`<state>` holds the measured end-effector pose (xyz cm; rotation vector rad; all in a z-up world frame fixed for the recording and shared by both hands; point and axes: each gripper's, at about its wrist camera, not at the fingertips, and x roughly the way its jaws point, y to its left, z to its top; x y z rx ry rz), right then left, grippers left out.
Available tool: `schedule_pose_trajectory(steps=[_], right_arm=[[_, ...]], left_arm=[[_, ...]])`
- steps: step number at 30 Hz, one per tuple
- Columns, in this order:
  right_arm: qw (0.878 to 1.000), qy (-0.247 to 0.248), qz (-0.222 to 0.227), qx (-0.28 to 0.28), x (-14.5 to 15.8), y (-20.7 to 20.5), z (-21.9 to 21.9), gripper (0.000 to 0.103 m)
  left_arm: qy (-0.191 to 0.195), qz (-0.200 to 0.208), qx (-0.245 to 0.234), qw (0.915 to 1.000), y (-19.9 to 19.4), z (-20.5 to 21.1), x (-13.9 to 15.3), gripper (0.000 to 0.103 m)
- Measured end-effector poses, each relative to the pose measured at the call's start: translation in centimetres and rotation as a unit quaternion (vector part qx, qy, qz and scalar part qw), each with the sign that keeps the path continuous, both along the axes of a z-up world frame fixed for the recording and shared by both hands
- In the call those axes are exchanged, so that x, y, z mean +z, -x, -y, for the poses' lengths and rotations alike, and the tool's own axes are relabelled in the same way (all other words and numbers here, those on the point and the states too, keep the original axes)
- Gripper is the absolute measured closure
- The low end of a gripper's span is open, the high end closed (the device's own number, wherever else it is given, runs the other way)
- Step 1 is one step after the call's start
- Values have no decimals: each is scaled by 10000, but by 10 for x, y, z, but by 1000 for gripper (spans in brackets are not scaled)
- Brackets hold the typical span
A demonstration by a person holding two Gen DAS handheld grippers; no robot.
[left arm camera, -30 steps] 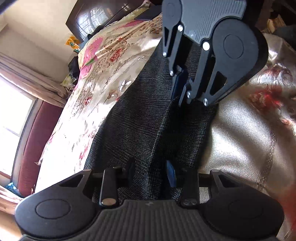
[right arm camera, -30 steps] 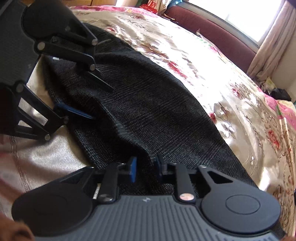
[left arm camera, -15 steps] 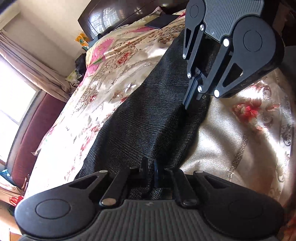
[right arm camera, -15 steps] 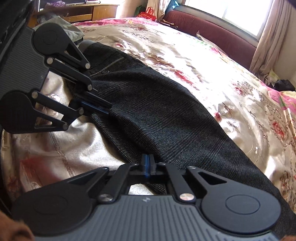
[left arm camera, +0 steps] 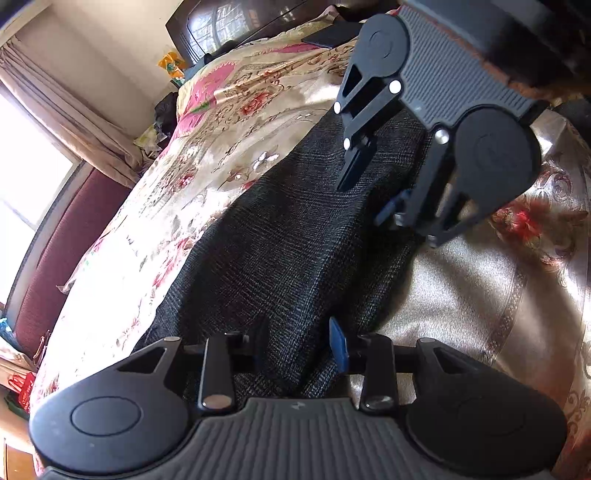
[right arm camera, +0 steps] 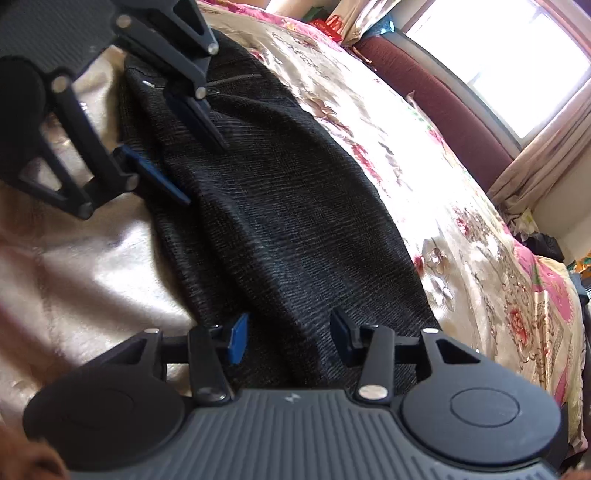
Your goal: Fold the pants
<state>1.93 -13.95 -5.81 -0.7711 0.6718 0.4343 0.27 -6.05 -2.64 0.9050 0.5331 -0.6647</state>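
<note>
Dark grey woven pants (left arm camera: 295,236) lie lengthwise on a floral satin bedspread (left arm camera: 229,122); they also fill the middle of the right wrist view (right arm camera: 280,206). My left gripper (left arm camera: 299,341) is open, its fingers astride a raised fold of the pants near one end. My right gripper (right arm camera: 288,334) is open over the pants at the other end. Each gripper shows in the other's view: the right one (left arm camera: 373,192) and the left one (right arm camera: 192,162), both open just above the cloth.
A maroon padded bench (right arm camera: 443,103) runs along the bed's far side under a bright window (right arm camera: 517,55) with curtains. A dark wooden headboard (left arm camera: 221,29) stands at one end of the bed. Bare bedspread (left arm camera: 480,295) lies beside the pants.
Half a second ago both grippers were shut on the pants' edge. Both have since opened and let the cloth go, and the pants lie on the bed.
</note>
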Motion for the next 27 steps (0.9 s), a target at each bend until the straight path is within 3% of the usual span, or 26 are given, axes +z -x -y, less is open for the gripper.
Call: schedule_pose_trajectory(steps=[2, 5, 7, 8, 10, 11, 16, 18, 20, 23, 25, 27], right_arm=[[9975, -517, -294, -382, 9, -17, 4, 95], [9902, -1108, -484, -703, 30, -25, 14, 97], [9837, -1459, -608, -861, 45, -24, 24, 97], [9808, -1592, -665, -906, 52, -22, 28, 97], [9784, -1716, -710, -912, 61, -16, 32, 97], [9787, -1705, -737, -871, 62, -12, 32, 97], [9754, -1701, -1128, -829, 41, -2, 28, 96], [9734, -1713, -1242, -882, 30, 0, 25, 96], [9784, -1465, -1225, -791, 20, 0, 19, 92], [9766, -1496, -1300, -837, 21, -1, 20, 90], [9720, -1700, -1320, -940, 32, 2, 27, 82], [9607, -2189, -1256, -1156, 47, 7, 45, 66]], left_arm=[[76, 35, -28, 10000, -2, 6, 2, 48], [136, 91, -105, 9998, -7, 15, 1, 36], [20, 287, -158, 9995, -6, 21, -5, 36], [-57, 366, -116, 9992, -6, 22, -8, 38], [-141, 336, -40, 9993, -8, 20, -10, 59], [-187, 305, 3, 9994, -9, 19, -10, 75], [-294, -52, -76, 9995, 1, 8, -8, 76], [-433, 81, -148, 9989, 10, 8, -16, 77], [-554, 234, -195, 9980, 16, 9, -21, 77], [-543, 87, -200, 9983, 15, 7, -15, 76], [-426, -123, -163, 9989, 13, 0, -8, 76], [-352, -233, -98, 9991, 11, -6, -3, 75]])
